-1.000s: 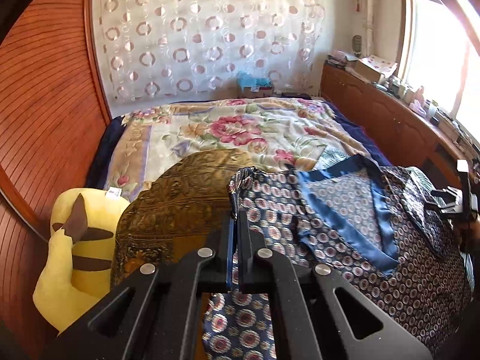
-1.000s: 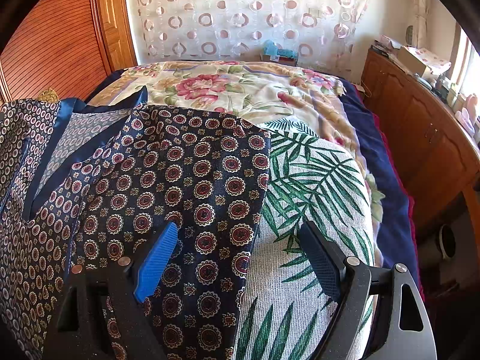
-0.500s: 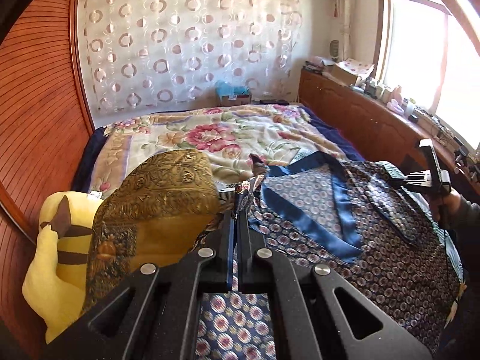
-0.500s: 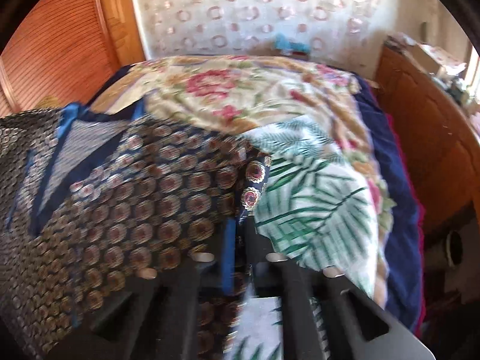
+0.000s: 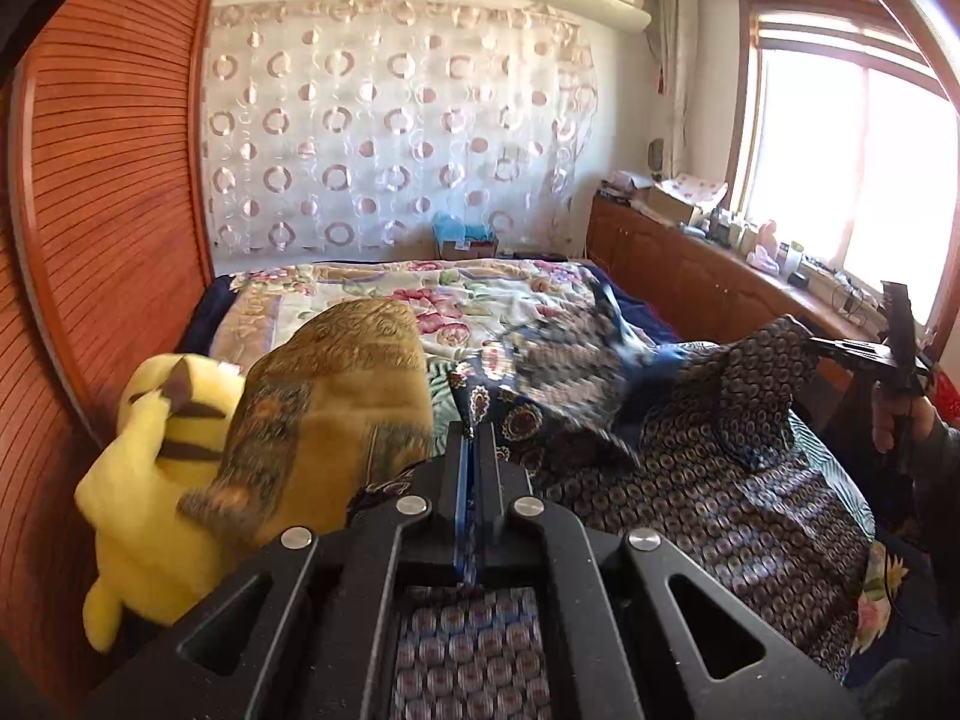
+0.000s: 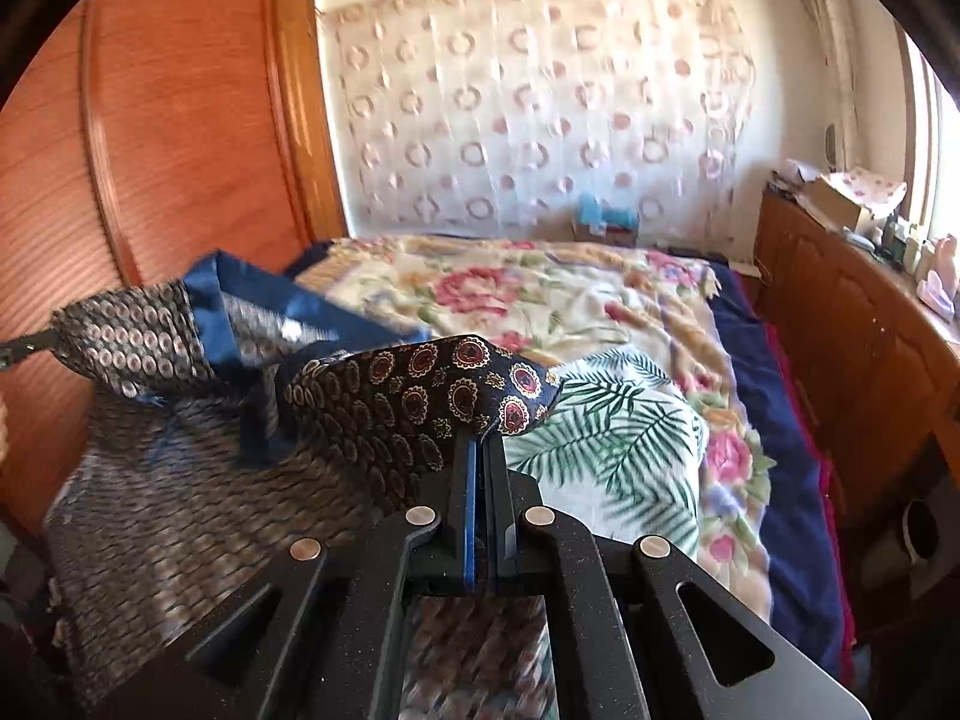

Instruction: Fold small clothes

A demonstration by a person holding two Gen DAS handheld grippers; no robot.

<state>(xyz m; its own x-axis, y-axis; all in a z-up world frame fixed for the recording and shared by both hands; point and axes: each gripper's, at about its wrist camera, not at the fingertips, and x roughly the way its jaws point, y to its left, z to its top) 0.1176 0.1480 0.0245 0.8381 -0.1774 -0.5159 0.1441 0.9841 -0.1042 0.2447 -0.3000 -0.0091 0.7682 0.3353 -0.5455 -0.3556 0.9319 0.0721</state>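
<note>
- The right gripper (image 6: 480, 450), wide open 1 second ago, is now clamped on the patterned shirt (image 6: 420, 396); the left gripper (image 5: 477, 450) remains pinched on its other corner.
- Lifted shirt spans both grippers above the bed (image 6: 540, 300); a wardrobe (image 5: 108, 210) stands left, cabinets (image 6: 840, 312) right.
- Dark medallion print, blue collar (image 6: 240, 294).

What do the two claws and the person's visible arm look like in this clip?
Both claws are matte black, angular frames with cut-out windows and round silver screw heads. The left claw and right claw each carry blue pads between black fingers. In the left wrist view, the hand on the right claw's handle comes out of a dark grey sleeve. No cables show.
</note>
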